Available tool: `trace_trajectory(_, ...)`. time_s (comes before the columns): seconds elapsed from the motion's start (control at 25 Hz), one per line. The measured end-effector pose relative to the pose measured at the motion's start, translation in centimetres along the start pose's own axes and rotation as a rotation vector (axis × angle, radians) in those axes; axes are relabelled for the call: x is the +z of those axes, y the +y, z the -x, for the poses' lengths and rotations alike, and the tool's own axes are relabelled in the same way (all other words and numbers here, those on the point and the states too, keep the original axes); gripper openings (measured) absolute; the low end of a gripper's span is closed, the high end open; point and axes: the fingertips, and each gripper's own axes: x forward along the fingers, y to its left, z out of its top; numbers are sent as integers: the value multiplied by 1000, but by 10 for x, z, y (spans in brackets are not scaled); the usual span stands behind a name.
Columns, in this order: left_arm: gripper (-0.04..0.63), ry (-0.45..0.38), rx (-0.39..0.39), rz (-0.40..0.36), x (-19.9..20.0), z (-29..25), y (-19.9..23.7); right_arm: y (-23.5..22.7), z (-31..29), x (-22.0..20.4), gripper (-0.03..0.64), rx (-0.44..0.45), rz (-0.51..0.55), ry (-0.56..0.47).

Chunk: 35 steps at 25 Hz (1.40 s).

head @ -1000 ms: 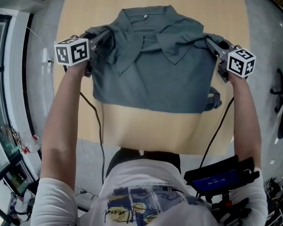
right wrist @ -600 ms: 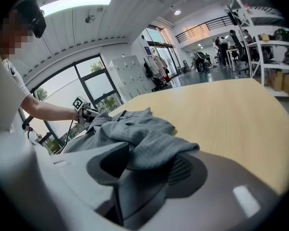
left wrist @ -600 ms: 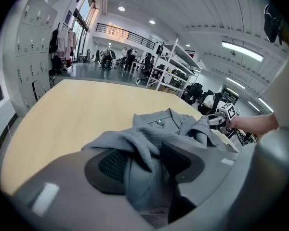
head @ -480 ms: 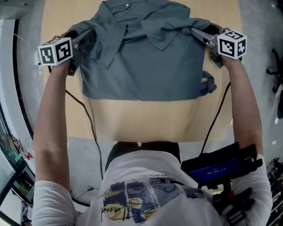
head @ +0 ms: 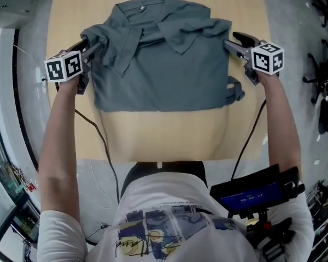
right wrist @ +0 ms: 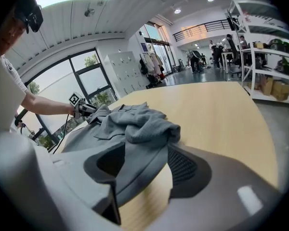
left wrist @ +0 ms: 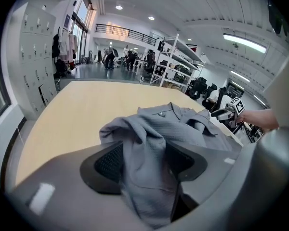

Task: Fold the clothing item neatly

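Observation:
A grey button-up shirt [head: 164,75] lies on the wooden table [head: 169,130], collar at the far side and both sleeves folded in over the chest. My left gripper [head: 93,43] is at the shirt's left shoulder, its jaws opening. A bunched fold of shirt [left wrist: 149,129] still lies loose between my left gripper [left wrist: 144,160] jaws. My right gripper [head: 234,41] is at the shirt's right edge, jaws also opening. In the right gripper view the shirt [right wrist: 135,124] drapes slack through my right gripper [right wrist: 144,160] without being pinched.
A loose bit of grey fabric [head: 235,89] sticks out past the shirt's right side. Cables run from both grippers down off the table's near edge [head: 164,160]. A black device with a blue screen [head: 251,192] hangs at the person's waist. Shelving and chairs stand beyond the table.
Both sets of jaws have spread apart and let go of the folded-in sleeves. The right gripper has drawn back slightly toward the shirt's edge; the sleeves stay on the chest.

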Motion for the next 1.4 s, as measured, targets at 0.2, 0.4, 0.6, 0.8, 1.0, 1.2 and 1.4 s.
trace_trajectory(0.2, 287, -25, 44, -18, -6, 24, 3, 4, 27, -15, 265, -55, -5, 2)
trace_trajectory(0.4, 285, -57, 28, -1, -16, 40, -3, 18, 35, -28, 265, -115, 50, 5)
trace_trajectory(0.6, 284, -95, 11, -35, -21, 73, -19, 56, 54, -32, 265, -165, 105, -15)
trace_trajectory(0.8, 271, -166, -12, -65, -35, 123, -42, 103, 78, -46, 265, -179, 106, -21)
trace_trajectory(1.0, 210, -270, -42, -61, -58, 182, -68, 171, 97, -57, 247, -186, 148, -31)
trace_trajectory(1.2, 167, -312, -84, -119, -87, 229, -102, 241, 113, -63, 212, -193, 183, -74)
trace_trajectory(1.4, 101, -349, -158, -158, -123, 277, -141, 313, 134, -72, 171, -203, 205, -118)
